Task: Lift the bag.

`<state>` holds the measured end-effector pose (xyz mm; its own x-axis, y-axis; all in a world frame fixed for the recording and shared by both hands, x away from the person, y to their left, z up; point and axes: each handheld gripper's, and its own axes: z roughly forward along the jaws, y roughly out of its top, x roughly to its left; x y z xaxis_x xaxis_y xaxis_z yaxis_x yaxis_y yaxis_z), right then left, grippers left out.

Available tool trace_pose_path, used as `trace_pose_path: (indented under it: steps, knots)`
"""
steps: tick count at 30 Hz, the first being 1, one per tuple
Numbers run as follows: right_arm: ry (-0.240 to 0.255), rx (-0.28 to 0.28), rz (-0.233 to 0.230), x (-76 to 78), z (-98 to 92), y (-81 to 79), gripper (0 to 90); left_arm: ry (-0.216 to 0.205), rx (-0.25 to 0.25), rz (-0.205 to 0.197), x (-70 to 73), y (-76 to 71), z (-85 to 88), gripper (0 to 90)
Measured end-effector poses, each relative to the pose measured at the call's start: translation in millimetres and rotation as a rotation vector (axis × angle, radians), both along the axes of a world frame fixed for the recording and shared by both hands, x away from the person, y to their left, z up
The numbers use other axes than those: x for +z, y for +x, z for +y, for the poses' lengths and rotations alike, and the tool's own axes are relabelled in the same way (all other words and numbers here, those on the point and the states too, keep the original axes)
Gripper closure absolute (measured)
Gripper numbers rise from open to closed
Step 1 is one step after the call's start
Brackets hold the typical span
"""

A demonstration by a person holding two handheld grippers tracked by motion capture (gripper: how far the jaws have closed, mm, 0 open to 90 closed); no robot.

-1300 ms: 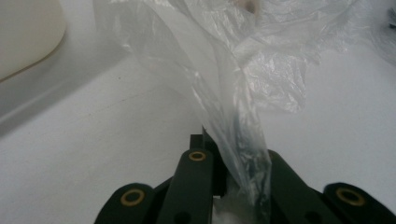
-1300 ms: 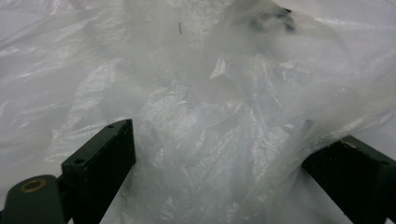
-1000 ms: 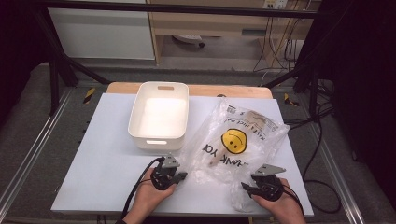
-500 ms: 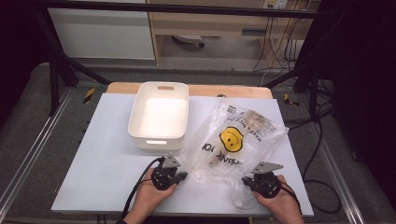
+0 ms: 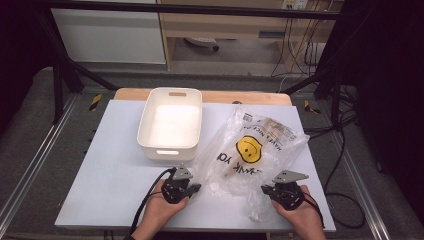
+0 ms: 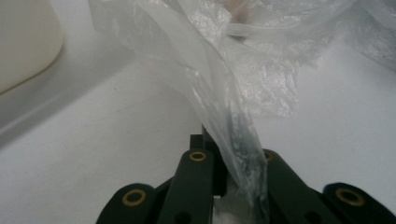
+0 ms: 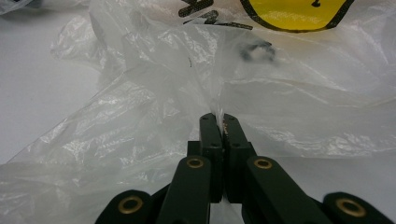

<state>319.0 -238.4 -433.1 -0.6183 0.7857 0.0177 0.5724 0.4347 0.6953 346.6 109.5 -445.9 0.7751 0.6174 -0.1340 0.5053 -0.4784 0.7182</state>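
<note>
We're looking down at a white table (image 5: pixel 115 165) with a smooth matte top. Toward the back sits a white plastic bin (image 5: pixel 170 124), rectangular with rounded corners, slot handles cut into its short ends, and nothing inside that we can see.

Just right of the bin lies a thin, clear plastic bag (image 5: pixel 250 150), crinkly and glossy all over, printed with a yellow smiley face (image 5: pixel 249 147) and black lettering. There's something pale and tan inside near its far end, but we can't make out what it is through the wrinkles. The bag's left edge is right beside the bin's front corner; touching or not, hard to say.

The left gripper (image 5: pixel 192 189), black with a grey three-cornered plate on top, is at the bag's near left edge. In the left gripper view, a twisted fold of film runs straight down between its jaws (image 6: pixel 224 158), which look pinched on it.

The right gripper (image 5: pixel 272 189) is at the bag's near right corner. In the right gripper view its jaws are pressed flat together (image 7: pixel 219 128) with a puckered ridge of film caught between them, wrinkles fanning out from the pinch.
</note>
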Motion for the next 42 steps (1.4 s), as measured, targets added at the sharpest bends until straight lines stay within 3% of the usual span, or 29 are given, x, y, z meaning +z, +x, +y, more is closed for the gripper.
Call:
trace_pose_path:
  steps: [4,7,11,16,19,22,33,42]
  knots:
    - [0.005,-0.018,-0.027,9.7,-2.3,0.3,90.0,0.000,-0.001,-0.009,8.6,2.6,3.3,90.0]
    - [-0.008,-0.018,-0.073,18.5,-0.8,3.1,90.0,-0.001,0.005,-0.022,20.2,6.8,7.4,90.0]
    - [-0.027,-0.016,-0.127,30.8,1.3,10.3,90.0,0.005,0.012,-0.041,36.0,12.9,12.5,90.0]
    - [-0.043,-0.026,-0.164,46.8,-0.9,20.7,90.0,0.009,0.000,-0.050,52.4,18.2,14.6,90.0]
    - [-0.017,-0.022,-0.165,57.9,-4.1,25.8,90.0,0.013,-0.006,-0.074,65.4,21.1,14.3,90.0]
    - [-0.002,-0.025,-0.168,69.1,-7.3,31.2,90.0,-0.009,-0.010,-0.074,74.5,24.1,12.7,90.0]
    - [-0.012,-0.015,-0.204,104.1,-14.1,47.1,90.0,-0.033,-0.027,-0.092,111.9,36.1,8.0,90.0]
    - [0.003,-0.018,-0.210,120.5,-16.1,59.5,90.0,-0.034,-0.038,-0.099,141.8,48.6,8.5,90.0]
